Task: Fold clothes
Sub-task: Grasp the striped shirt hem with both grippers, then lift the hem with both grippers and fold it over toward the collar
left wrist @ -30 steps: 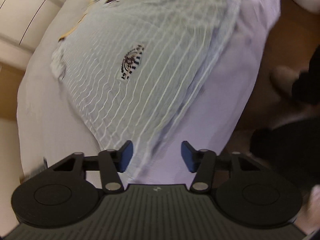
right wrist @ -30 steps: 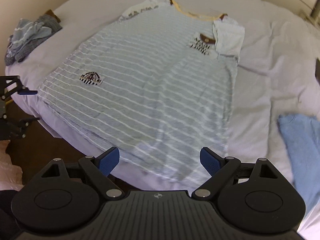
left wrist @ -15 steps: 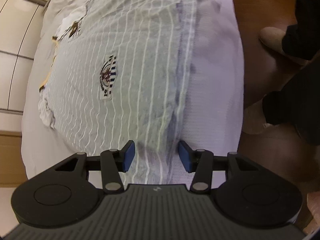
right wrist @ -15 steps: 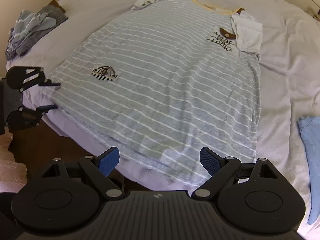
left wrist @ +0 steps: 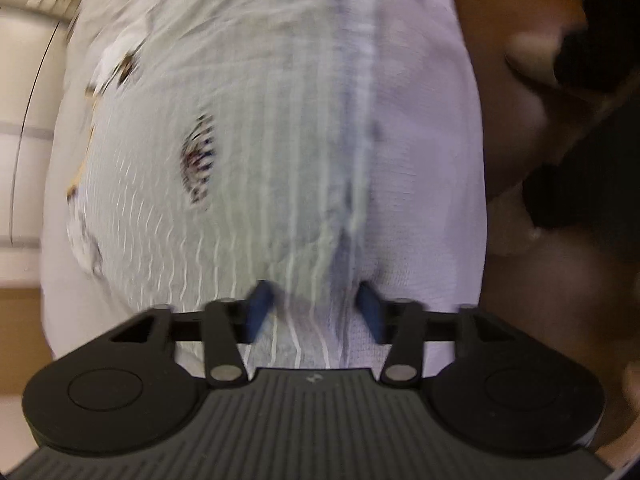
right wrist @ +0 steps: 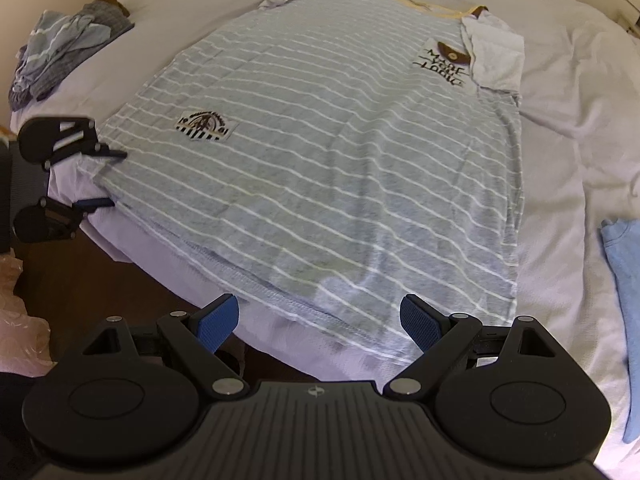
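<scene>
A grey T-shirt with thin white stripes (right wrist: 340,160) lies flat on the bed, collar at the far end, hem toward me. My left gripper (left wrist: 314,304) is at the shirt's (left wrist: 260,140) near-left hem corner; its jaws are closing with the hem fabric bunched between them, and a gap still shows at the pads. In the right wrist view that same left gripper (right wrist: 114,178) straddles the corner at the bed's left edge. My right gripper (right wrist: 320,316) hangs open just above the near hem, right of its middle, with nothing pinched.
The white bed sheet (right wrist: 560,160) spreads around the shirt. A pile of grey and blue clothes (right wrist: 60,44) sits at the far left, a blue garment (right wrist: 624,300) at the right edge. Brown floor (right wrist: 80,280) and a person's dark-trousered legs (left wrist: 580,40) border the bed.
The left gripper rolled, sank onto the shirt's hem corner, and its jaws narrowed around the fabric. The right gripper came lower and closer to the near hem, still open.
</scene>
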`<move>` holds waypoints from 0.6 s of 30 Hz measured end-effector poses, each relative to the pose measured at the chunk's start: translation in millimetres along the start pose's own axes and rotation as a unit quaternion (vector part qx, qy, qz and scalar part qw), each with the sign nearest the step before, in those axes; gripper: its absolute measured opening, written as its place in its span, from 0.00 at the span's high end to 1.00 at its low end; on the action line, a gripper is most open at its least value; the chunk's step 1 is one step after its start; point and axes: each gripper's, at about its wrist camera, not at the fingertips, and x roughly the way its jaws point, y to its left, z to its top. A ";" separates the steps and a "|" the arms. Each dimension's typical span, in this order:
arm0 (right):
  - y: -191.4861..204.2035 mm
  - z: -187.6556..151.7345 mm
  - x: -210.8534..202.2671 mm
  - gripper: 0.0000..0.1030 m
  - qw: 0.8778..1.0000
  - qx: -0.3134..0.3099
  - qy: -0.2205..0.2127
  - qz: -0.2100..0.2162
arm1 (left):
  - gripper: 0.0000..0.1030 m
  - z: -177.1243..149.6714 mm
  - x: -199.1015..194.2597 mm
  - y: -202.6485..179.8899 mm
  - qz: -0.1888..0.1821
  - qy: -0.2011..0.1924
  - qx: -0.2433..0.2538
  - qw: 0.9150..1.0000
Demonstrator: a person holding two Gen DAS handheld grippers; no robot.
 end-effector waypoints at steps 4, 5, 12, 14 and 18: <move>12.4 -5.8 9.8 0.13 0.999 -0.041 -0.013 -0.015 | 0.97 -1.0 -13.7 10.7 0.023 -0.009 -0.036 0.999; 16.4 -8.3 13.6 0.13 0.998 -0.061 -0.018 -0.023 | 0.97 -0.9 -16.2 14.0 0.025 -0.011 -0.049 0.998; 48.5 -40.1 52.0 0.20 0.969 -0.223 -0.069 -0.084 | 0.97 -0.3 -27.6 51.5 0.010 -0.032 -0.164 0.986; 63.2 -46.0 61.4 0.23 0.958 -0.261 -0.092 -0.080 | 0.97 -2.0 -32.9 64.0 0.004 -0.042 -0.199 0.979; 86.6 -51.2 76.9 0.28 0.938 -0.302 -0.143 -0.092 | 0.97 -4.8 -45.0 79.9 -0.004 -0.050 -0.238 0.970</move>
